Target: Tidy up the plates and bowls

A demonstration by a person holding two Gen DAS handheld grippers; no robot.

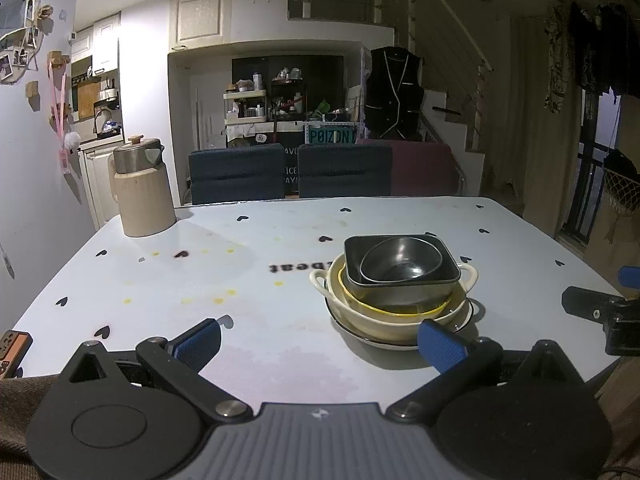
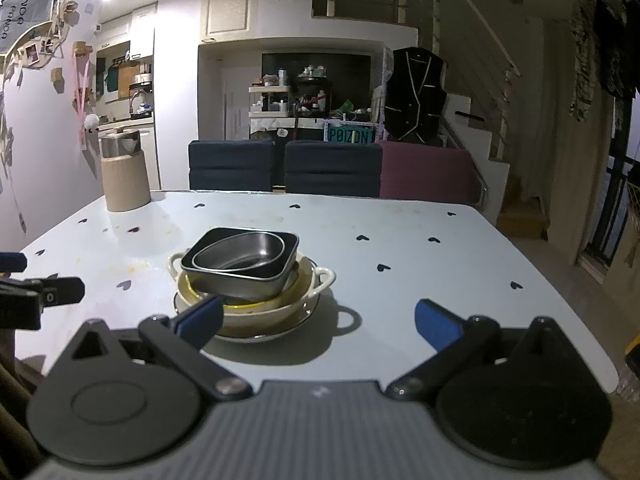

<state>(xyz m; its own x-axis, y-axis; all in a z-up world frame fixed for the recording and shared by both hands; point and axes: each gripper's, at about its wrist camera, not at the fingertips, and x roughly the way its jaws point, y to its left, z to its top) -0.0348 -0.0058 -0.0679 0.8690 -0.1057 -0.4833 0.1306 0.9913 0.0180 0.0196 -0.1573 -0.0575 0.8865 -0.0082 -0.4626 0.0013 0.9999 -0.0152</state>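
A stack of dishes stands on the white table [image 1: 248, 280]. A rimmed plate [image 1: 384, 343] is at the bottom, then a cream two-handled bowl [image 1: 376, 320], a yellow-rimmed dish [image 1: 400, 311], a dark square bowl [image 1: 400, 284] and a small dark bowl [image 1: 400, 262] on top. The stack also shows in the right wrist view [image 2: 244, 276]. My left gripper [image 1: 320, 344] is open and empty, just left of the stack near the front edge. My right gripper [image 2: 320, 320] is open and empty, in front of and right of the stack.
A beige jug with a metal lid [image 1: 140, 192] stands at the table's far left corner. Two dark chairs [image 1: 288, 174] and a maroon one [image 1: 424, 168] stand behind the table. A small orange object [image 1: 12, 346] lies at the near left edge.
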